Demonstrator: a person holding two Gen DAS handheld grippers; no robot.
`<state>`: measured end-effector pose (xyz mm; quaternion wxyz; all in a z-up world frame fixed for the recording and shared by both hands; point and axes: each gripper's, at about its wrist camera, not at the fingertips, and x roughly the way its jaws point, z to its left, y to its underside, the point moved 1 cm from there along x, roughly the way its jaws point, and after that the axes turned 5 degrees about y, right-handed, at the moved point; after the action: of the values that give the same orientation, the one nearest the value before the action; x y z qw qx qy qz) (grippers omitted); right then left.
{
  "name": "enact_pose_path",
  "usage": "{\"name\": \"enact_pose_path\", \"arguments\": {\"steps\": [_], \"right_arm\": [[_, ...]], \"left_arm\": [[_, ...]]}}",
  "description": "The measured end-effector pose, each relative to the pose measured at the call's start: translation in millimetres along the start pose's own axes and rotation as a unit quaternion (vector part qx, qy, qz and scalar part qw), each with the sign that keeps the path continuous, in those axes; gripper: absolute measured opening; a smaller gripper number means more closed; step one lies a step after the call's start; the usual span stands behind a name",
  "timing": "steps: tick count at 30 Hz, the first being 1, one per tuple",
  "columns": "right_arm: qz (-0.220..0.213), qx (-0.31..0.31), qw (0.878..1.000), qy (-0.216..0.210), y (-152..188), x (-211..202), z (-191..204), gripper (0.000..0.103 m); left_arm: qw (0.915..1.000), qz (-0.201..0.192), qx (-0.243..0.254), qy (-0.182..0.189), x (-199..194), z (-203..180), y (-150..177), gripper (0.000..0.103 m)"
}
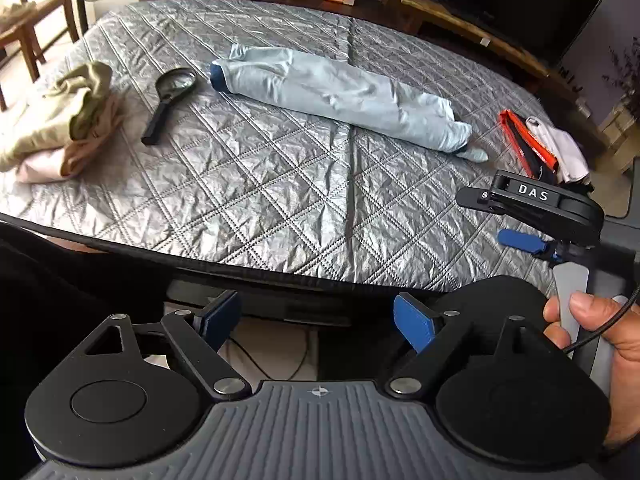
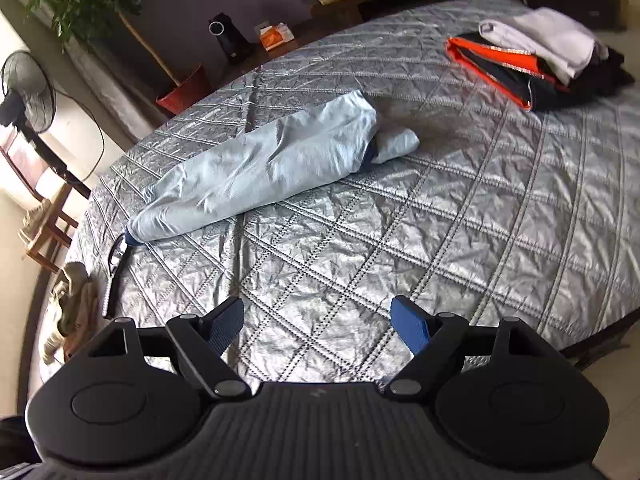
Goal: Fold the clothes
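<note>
Beyond both released claws point(image 1: 318, 322) point(image 2: 318, 326), the magnifier point(image 2: 114, 264) hides partly behind the blue garment point(image 2: 260, 168).

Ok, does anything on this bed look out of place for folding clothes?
Yes: a black magnifying glass lies on the quilt between the crumpled beige pile and the light blue garment. It isn't laundry.

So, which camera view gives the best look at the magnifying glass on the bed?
The left wrist view: the magnifying glass lies fully visible on the quilt, lens and black handle both clear. In the right wrist view it sits at the far left edge, distorted, lens partly hidden behind the light blue garment.
</note>
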<state>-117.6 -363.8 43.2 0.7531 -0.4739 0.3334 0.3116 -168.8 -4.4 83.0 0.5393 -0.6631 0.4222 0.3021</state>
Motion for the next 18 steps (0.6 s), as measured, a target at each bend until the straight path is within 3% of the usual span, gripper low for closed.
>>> {"name": "enact_pose_path", "arguments": {"steps": [18], "right_arm": [[0.002, -0.003, 1.0, 0.015, 0.2, -5.9, -0.6, 0.079]], "left_arm": [[0.9974, -0.031, 0.045, -0.047, -47.0, -32.4, 10.6, 0.089]]}}
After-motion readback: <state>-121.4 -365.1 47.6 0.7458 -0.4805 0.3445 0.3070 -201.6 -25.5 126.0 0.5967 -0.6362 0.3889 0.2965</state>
